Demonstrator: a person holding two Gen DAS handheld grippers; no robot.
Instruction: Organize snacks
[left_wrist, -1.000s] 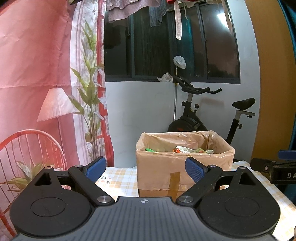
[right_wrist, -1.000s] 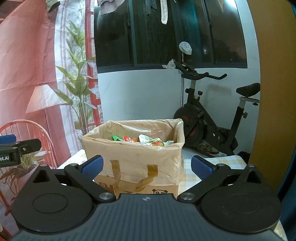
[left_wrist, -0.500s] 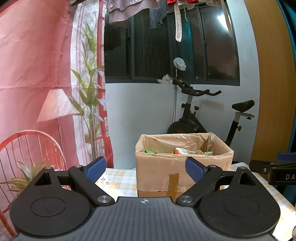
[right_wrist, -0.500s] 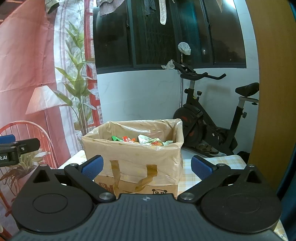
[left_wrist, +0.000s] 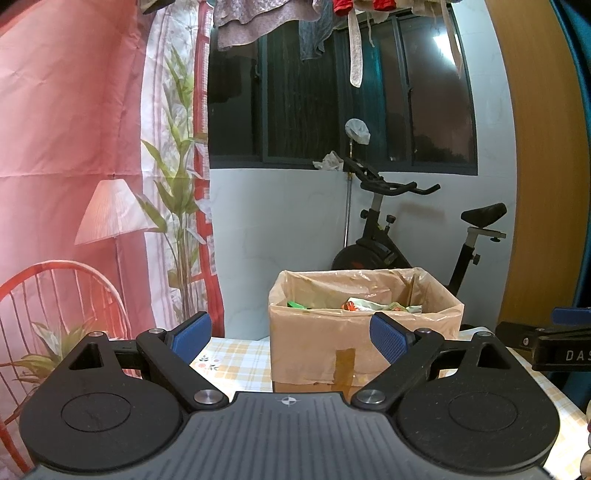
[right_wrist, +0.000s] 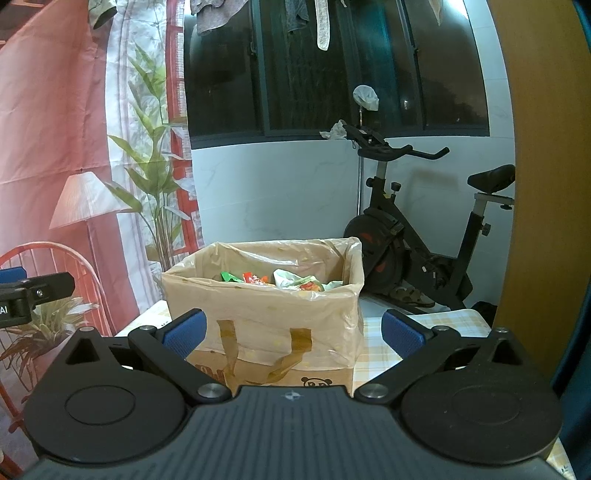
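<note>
A cardboard box (left_wrist: 364, 343) lined with a thin plastic bag stands on a checked tablecloth (left_wrist: 236, 363); the same box (right_wrist: 266, 325) fills the middle of the right wrist view. Several snack packets (right_wrist: 291, 280), green, red and white, lie inside it, and the snack packets (left_wrist: 369, 305) show over the rim in the left wrist view too. My left gripper (left_wrist: 290, 338) hangs open a short way in front of the box, nothing between its blue pads. My right gripper (right_wrist: 293, 332) is also open and empty, facing the box. Each gripper's tip shows at the edge of the other's view.
An exercise bike (right_wrist: 417, 236) stands behind the table by a white wall under a dark window. A printed pink backdrop (left_wrist: 74, 184) with a lamp and plant hangs at left. A wooden panel (right_wrist: 543, 184) rises at right.
Both views have tilted down slightly, so the box sits a little higher in each picture. Both grippers stay open and empty.
</note>
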